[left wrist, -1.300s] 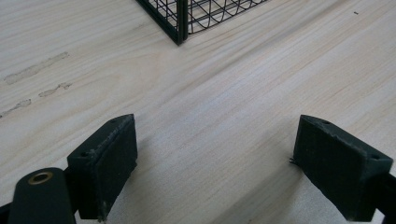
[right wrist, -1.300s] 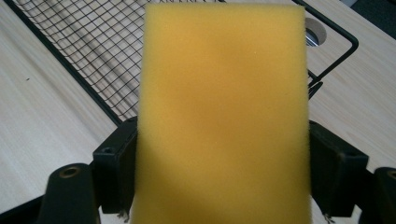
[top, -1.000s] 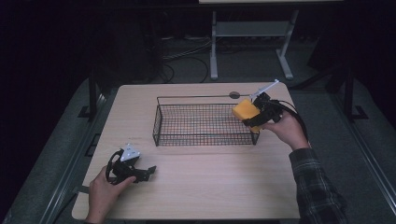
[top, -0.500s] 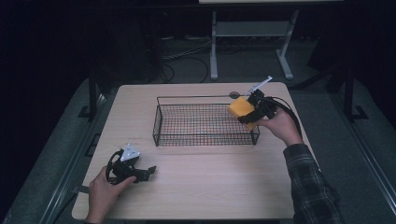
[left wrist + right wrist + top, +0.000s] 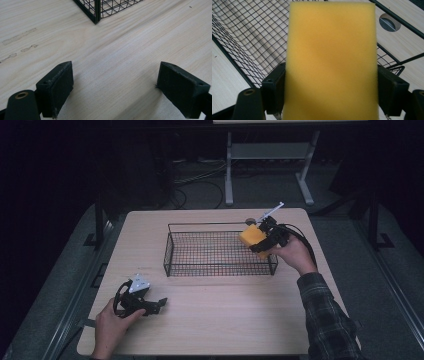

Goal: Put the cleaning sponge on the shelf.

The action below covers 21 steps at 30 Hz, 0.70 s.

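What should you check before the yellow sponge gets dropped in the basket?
1. Right gripper clamped on the yellow sponge: ok, a jaw presses each side.
2. Sponge above the wire basket: ok, it hangs over the right end.
3. Basket floor free beneath: ok, the high view shows bare mesh.
4. Left gripper out of the way: ok, open on the table, apart from the basket.
5. Basket sits flat: ok.
6. Sponge clear of the basket's rim: cannot tell.

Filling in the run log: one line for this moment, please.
right gripper: shut on yellow sponge, above wire basket | left gripper: open, on table
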Each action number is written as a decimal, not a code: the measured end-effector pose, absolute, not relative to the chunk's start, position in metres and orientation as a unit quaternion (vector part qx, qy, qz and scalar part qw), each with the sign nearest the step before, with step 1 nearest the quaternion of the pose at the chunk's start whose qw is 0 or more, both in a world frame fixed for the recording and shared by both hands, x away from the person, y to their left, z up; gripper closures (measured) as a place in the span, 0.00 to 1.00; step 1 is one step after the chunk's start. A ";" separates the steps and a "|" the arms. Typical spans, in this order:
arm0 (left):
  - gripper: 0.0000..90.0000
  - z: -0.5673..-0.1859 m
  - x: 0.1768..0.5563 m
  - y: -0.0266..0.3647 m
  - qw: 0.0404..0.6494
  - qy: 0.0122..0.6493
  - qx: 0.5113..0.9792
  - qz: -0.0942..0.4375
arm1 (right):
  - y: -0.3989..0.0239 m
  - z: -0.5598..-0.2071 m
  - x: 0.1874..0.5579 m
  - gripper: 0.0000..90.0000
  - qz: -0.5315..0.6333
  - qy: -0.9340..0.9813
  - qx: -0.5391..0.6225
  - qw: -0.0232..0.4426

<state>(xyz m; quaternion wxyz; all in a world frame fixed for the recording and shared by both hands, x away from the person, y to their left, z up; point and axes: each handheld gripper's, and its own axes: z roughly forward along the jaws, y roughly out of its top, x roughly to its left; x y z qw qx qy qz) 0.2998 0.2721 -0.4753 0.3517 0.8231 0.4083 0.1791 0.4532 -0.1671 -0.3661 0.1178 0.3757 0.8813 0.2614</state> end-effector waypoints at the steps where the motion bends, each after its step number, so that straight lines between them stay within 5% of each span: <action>1: 0.14 -0.475 0.300 0.272 0.352 0.408 0.823 0.179 | -0.167 -0.367 0.454 0.25 0.262 0.882 0.375 0.117; 21: 0.14 -0.475 0.300 0.272 0.352 0.408 0.823 0.179 | -0.157 -0.384 0.463 0.25 0.242 0.886 0.379 0.110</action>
